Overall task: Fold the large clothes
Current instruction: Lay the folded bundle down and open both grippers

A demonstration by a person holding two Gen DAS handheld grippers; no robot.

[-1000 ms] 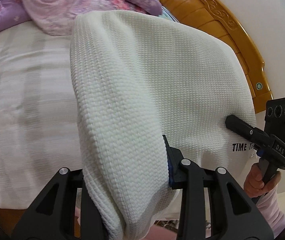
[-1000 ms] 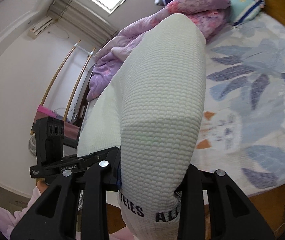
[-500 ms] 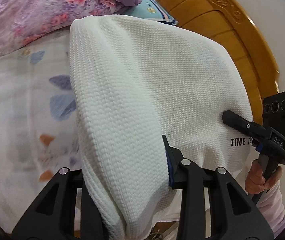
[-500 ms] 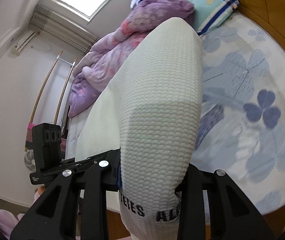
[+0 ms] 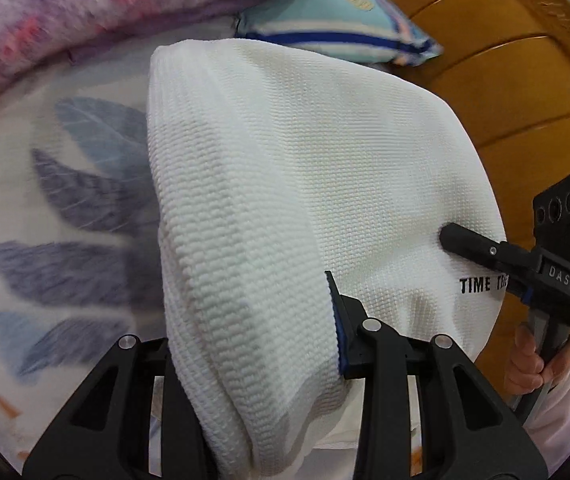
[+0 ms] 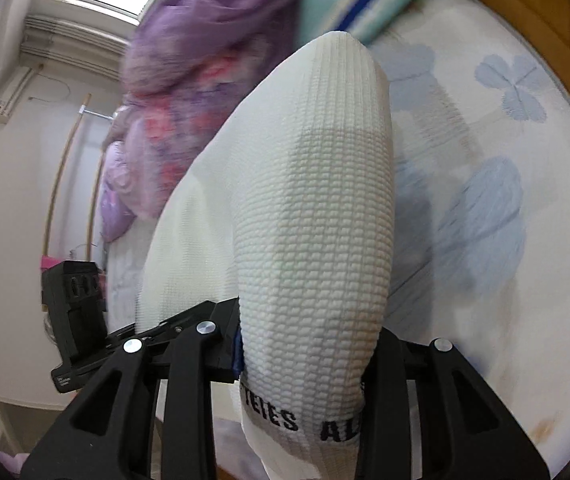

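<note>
A white knit garment (image 5: 293, 184) hangs doubled between the two grippers, above the bed (image 5: 65, 200), nearer its headboard (image 5: 505, 92) end than its foot, and not yet resting on the sheet as far as can be seen. The left gripper (image 5: 253, 360) has its fingers partly closed on a thick bunch of the cloth at one end; the right gripper (image 6: 305, 352) is clamped on the other end, near the printed lettering, though its jaws have just been opening a little with the cloth between them. In the left view the right gripper (image 5: 481, 248) shows at the garment's far edge, with a hand (image 5: 537, 356) on its handle. The step in hand looks like carrying the half-folded garment over the bed to lay it down. The next move probably calls for lowering both ends evenly, so the hanging fold meets the sheet first and lies flat, clear of the quilt (image 5: 105, 20) and pillow (image 5: 337, 28) at the head edge, and only then letting go. If the right grip slackens sooner, that end could drop and spoil the fold.
</note>
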